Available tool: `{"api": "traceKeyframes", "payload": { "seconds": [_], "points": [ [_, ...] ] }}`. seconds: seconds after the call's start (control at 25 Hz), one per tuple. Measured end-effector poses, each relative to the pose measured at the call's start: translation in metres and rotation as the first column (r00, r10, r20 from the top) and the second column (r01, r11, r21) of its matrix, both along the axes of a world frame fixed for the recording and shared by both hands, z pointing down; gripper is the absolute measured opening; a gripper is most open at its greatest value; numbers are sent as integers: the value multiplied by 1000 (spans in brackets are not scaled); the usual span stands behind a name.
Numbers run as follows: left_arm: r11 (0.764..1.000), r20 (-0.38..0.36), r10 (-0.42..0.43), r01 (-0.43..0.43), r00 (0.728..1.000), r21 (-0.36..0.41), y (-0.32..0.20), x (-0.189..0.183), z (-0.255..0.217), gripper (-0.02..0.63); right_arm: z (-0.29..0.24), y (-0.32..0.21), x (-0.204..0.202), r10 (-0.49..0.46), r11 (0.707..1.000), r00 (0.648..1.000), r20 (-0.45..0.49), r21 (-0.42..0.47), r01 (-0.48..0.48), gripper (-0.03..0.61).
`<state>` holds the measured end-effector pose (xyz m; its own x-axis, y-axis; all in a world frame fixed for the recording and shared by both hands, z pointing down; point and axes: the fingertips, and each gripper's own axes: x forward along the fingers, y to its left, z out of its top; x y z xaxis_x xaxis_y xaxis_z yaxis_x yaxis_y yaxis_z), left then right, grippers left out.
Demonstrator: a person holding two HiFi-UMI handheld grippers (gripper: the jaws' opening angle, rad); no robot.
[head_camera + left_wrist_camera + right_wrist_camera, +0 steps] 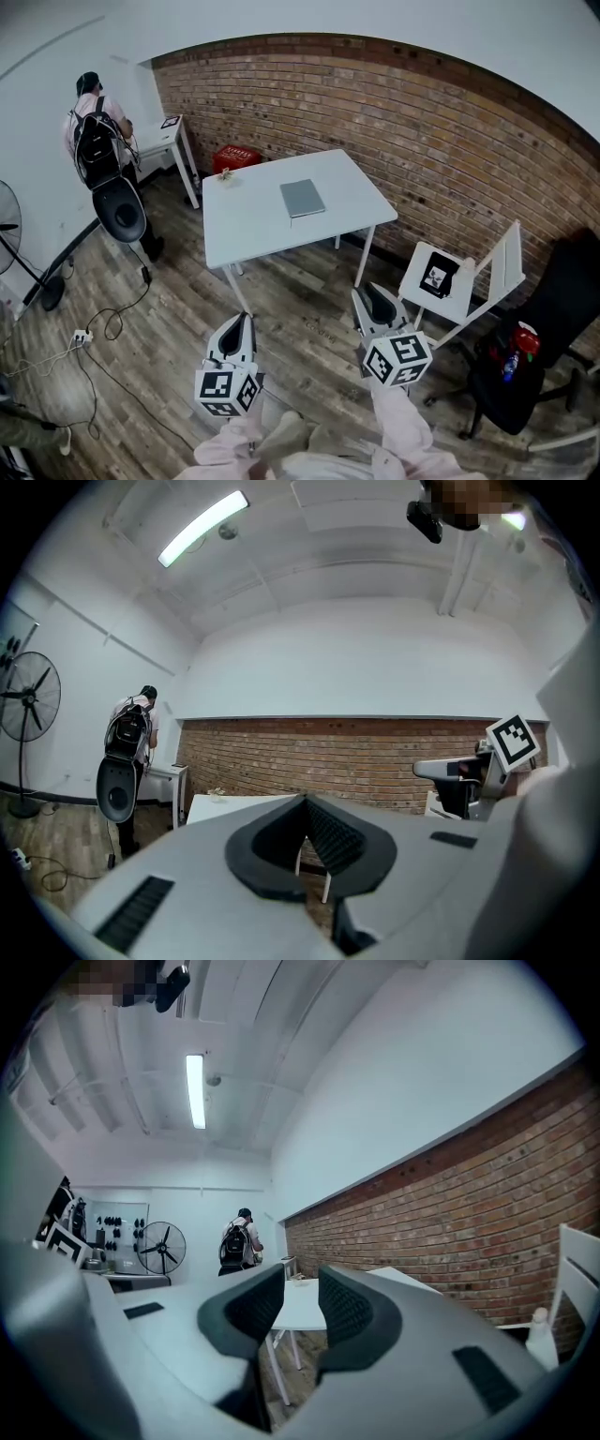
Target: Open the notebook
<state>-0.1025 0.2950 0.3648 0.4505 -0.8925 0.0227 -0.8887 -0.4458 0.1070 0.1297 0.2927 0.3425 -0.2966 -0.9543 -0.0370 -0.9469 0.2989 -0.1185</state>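
A closed grey notebook [302,198] lies flat near the middle of a white table [246,234] set before a brick wall [422,122]. The left gripper [245,319] and right gripper [368,293] hover level over the wooden floor [309,328], well short of the table. The left's jaws meet at the tips, empty. The right's stand narrowly apart, nothing between them. A person [97,131] with a backpack stands at a far desk.

Brick wall [422,131], wood floor [178,319], white table [253,230], white chair [506,262], ceiling strip light [195,1091].
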Motion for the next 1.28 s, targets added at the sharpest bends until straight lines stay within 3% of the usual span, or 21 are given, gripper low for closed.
{"api": "traceKeyframes", "payload": {
  "seconds": [0.32,0.56,1.28],
  "points": [
    [1000,7,-2,3,1000,-24,-10,6,7,-6,11,-15,10,8,1000,1000,20,-26,-7,186],
    [999,4,0,1,1000,-51,-38,6,22,-6,27,-46,9,13,998,1000,13,-55,-12,213],
    [994,-2,39,-39,999,-101,-235,8,46,-6,57,-229,11,69,990,998,-1,-125,-68,212]
  ]
}}
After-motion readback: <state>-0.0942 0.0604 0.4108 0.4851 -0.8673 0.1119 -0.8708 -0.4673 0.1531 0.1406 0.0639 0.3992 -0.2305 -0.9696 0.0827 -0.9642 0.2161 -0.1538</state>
